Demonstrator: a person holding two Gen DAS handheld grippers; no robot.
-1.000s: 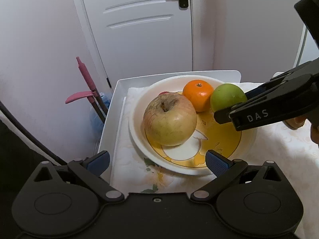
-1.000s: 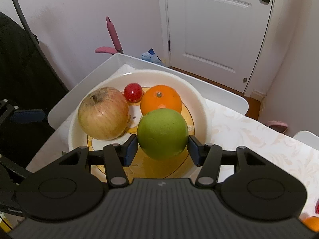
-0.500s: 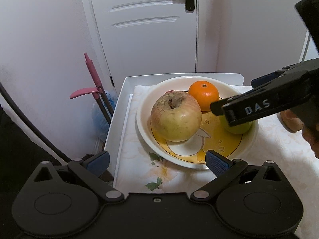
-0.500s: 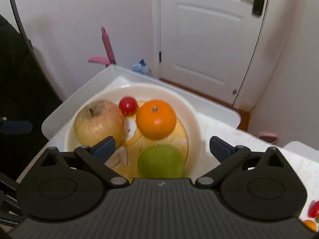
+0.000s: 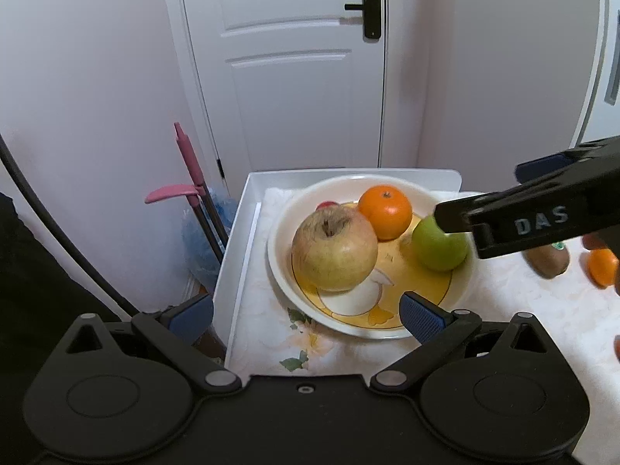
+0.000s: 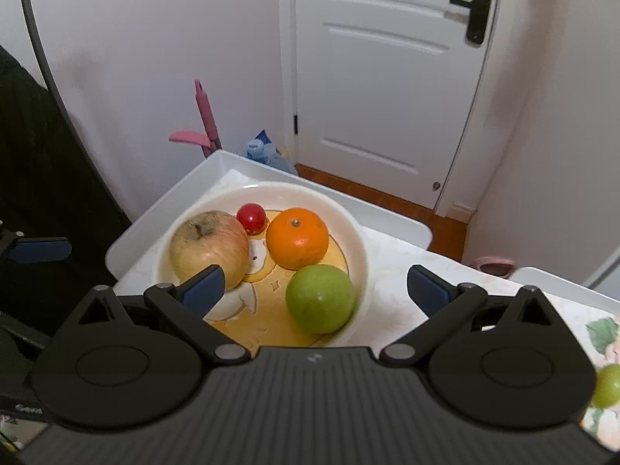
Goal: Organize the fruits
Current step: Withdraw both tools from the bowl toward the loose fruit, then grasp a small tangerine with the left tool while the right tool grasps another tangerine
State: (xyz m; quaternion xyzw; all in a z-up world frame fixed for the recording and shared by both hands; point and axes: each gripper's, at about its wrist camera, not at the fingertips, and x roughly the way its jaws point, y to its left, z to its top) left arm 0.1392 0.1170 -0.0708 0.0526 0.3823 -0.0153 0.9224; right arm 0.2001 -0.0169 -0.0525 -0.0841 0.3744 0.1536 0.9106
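A white plate (image 6: 358, 244) with a yellow cartoon print holds a large yellowish-red apple (image 6: 209, 248), a small red fruit (image 6: 252, 217), an orange (image 6: 297, 237) and a green apple (image 6: 321, 298). My right gripper (image 6: 316, 286) is open and empty, raised above and behind the green apple. The plate (image 5: 279, 271), large apple (image 5: 335, 250), orange (image 5: 384, 211) and green apple (image 5: 438, 248) also show in the left wrist view. My left gripper (image 5: 306, 314) is open and empty at the plate's near left edge. The right gripper's finger (image 5: 542, 223) crosses that view.
The plate sits on a floral cloth (image 5: 337, 352) in a white tray (image 5: 240, 240). A kiwi (image 5: 548, 259) and another orange (image 5: 602, 267) lie to the right. A green fruit (image 6: 606, 385) lies at my right. A pink-handled tool (image 5: 190, 170) and a white door (image 5: 290, 66) stand behind.
My right gripper opened and let the green apple go onto the plate, then drew back and up. My left gripper also pulled back from the plate.
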